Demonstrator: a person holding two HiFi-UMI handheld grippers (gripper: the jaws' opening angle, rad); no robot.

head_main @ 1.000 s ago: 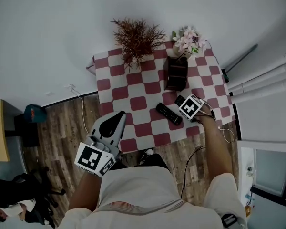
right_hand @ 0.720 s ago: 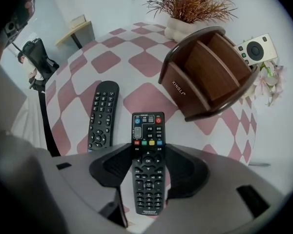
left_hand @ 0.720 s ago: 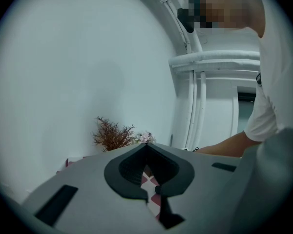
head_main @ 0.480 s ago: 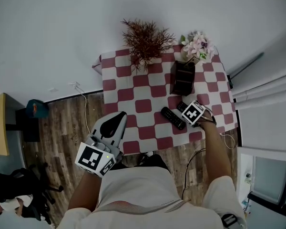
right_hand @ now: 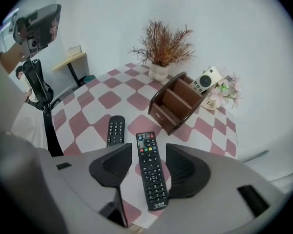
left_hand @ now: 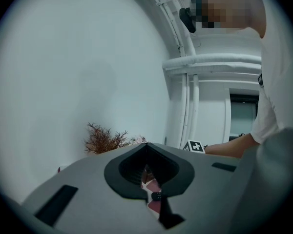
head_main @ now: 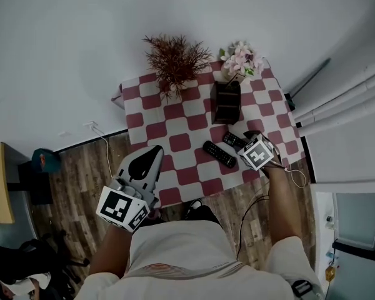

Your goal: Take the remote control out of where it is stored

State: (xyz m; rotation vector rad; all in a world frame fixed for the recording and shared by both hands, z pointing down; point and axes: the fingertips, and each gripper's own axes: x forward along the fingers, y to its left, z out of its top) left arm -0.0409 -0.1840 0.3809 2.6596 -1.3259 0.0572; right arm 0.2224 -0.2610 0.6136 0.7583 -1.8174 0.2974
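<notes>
A black remote with coloured buttons (right_hand: pixel 150 177) lies flat on the checked tablecloth (head_main: pixel 175 114), between the jaws of my right gripper (right_hand: pixel 149 156). The jaws stand apart, with a gap on each side of it. From the head view this remote (head_main: pixel 234 140) sits just ahead of the right gripper (head_main: pixel 247 146), near the table's front right. A second black remote (head_main: pixel 219 154) (right_hand: pixel 115 130) lies to its left. The brown wooden holder (head_main: pixel 228 102) (right_hand: pixel 178 101) stands behind them, its compartments empty. My left gripper (head_main: pixel 154 152) (left_hand: pixel 154 193) hangs off the table's front left, jaws together, holding nothing.
A dried reddish plant (head_main: pixel 175 58) and a pot of pink flowers (head_main: pixel 239 58) stand at the back of the table against the white wall. A small white camera-shaped ornament (right_hand: pixel 207 79) sits beside the holder. White pipes (head_main: pixel 344 108) run along the right, and wooden floor (head_main: pixel 81 174) lies to the left.
My right gripper has drawn back a little toward the table's front right edge, with the coloured-button remote lying just ahead of it. The left gripper has stayed put.
</notes>
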